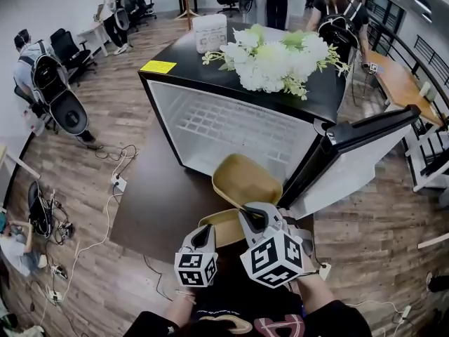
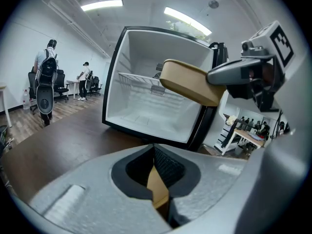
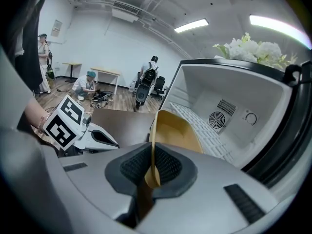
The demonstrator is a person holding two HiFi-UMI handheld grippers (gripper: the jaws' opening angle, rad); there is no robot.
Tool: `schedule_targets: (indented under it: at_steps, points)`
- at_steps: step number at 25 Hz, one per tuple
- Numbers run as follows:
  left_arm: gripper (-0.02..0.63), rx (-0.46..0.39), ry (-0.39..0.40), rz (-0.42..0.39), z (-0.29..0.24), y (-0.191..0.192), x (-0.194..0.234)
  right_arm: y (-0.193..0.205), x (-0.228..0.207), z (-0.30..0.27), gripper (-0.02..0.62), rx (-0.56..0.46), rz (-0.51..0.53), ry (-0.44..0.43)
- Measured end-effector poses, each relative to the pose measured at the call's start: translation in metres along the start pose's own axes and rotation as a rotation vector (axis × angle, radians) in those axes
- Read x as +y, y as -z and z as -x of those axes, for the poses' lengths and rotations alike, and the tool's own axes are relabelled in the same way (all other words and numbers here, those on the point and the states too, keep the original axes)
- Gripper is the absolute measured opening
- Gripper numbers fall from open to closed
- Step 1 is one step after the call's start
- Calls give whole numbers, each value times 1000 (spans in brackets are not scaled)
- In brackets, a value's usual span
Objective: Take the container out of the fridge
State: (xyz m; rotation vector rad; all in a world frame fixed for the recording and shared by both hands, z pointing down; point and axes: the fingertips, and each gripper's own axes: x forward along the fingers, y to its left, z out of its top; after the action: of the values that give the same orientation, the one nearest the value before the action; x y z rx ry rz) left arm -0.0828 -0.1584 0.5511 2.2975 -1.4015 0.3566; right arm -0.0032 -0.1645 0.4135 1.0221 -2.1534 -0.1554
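The right hand-held gripper [image 3: 152, 168] is almost closed, its pads clamped on the thin rim of the tan container [image 1: 245, 180]. The container hangs tilted in the air just outside the open fridge [image 1: 210, 128], above the dark surface [image 1: 151, 209]. The left hand-held gripper [image 2: 158, 182] is pressed together on a flat tan piece [image 1: 223, 225] just beneath the container.

A dark brown rectangular table [image 1: 151, 213] carries an open black, white-lined mini fridge [image 1: 238, 121] at its twelve o'clock end.
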Motion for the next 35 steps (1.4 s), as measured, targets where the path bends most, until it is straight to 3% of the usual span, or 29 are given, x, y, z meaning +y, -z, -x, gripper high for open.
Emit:
schedule_targets:
  at_steps: [18,35]
  points:
    - [8,4,-58,22,20,25,-25,97,48,26,28,98,-103,-40]
    - [8,-35,-83,32,40,43,-53,165,72,37,28,152,-111,9]
